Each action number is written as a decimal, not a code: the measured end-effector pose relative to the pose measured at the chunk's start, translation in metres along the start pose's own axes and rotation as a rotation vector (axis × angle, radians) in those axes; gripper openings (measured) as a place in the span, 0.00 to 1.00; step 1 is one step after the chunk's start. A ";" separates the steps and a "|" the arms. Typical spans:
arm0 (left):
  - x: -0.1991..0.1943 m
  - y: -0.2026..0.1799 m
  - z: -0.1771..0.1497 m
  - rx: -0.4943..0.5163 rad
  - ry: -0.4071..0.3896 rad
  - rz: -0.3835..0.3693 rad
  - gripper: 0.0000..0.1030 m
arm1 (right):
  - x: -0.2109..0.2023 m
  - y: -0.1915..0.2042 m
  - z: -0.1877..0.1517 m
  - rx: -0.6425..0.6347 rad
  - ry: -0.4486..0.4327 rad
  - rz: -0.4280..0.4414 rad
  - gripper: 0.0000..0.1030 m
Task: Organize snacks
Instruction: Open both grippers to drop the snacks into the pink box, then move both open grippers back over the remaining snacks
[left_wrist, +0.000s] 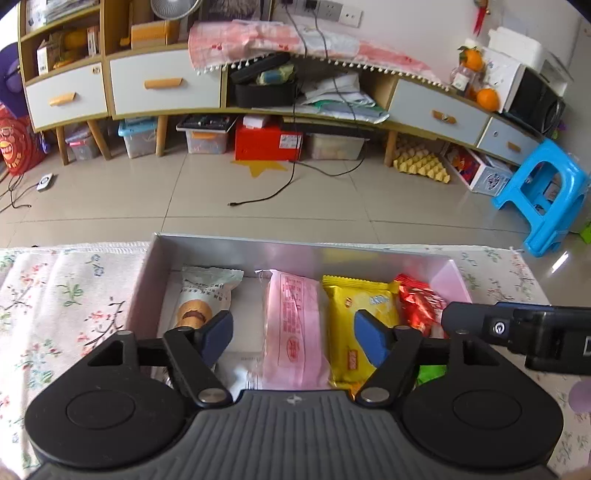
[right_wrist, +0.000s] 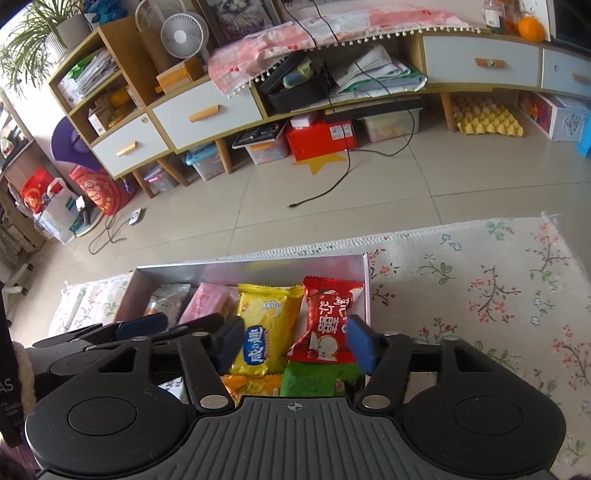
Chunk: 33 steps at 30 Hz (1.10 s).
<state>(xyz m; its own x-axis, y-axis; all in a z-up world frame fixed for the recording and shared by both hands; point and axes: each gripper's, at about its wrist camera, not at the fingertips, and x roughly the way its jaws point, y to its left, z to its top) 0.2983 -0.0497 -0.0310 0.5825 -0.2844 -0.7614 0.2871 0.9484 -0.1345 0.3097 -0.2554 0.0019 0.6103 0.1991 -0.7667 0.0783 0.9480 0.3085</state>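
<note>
Near ends of all packets are cut off behind the gripper bodies in both views; a green packet (right_wrist: 312, 380) and an orange one (right_wrist: 251, 384) show only as slivers at the near edge of the box, print unreadable. The open white box (left_wrist: 236, 245) sits on a worktop covered by a floral cloth (left_wrist: 66, 291); its near wall is hidden. Inside, left to right in the left wrist view: a pale packet (left_wrist: 201, 291) with a round cake picture, a pink packet (left_wrist: 291, 325), a yellow packet (left_wrist: 356, 310) with a blue label, a red packet (left_wrist: 417, 302). All lie side by side, long axes running from the near side to the far wall of the box; the red packet (right_wrist: 327, 325) looks tilted, its far end raised, print upside down to the camera. Left gripper (left_wrist: 295, 338) has its fingers spread apart, pink packet below the gap, blue pads clear of it, nothing held. Right gripper (right_wrist: 295, 343) fingers also spread, yellow and red packets below; the right pad sits very close to the red packet's edge, contact hard to judge, no squeeze visible. The right gripper's body cuts into the left view at the right edge.
</note>
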 end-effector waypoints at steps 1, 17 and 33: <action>-0.005 -0.001 -0.001 0.001 -0.006 -0.002 0.73 | -0.005 0.002 -0.001 -0.002 -0.004 -0.002 0.69; -0.088 0.003 -0.042 -0.020 -0.021 0.021 0.97 | -0.096 0.031 -0.054 -0.072 -0.032 -0.031 0.83; -0.129 0.016 -0.098 -0.059 -0.008 0.030 1.00 | -0.127 0.046 -0.120 -0.097 -0.022 -0.009 0.84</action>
<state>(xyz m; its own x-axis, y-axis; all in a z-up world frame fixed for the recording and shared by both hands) 0.1535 0.0159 0.0025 0.5959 -0.2569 -0.7609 0.2242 0.9630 -0.1495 0.1413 -0.2070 0.0461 0.6271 0.1863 -0.7563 0.0075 0.9695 0.2450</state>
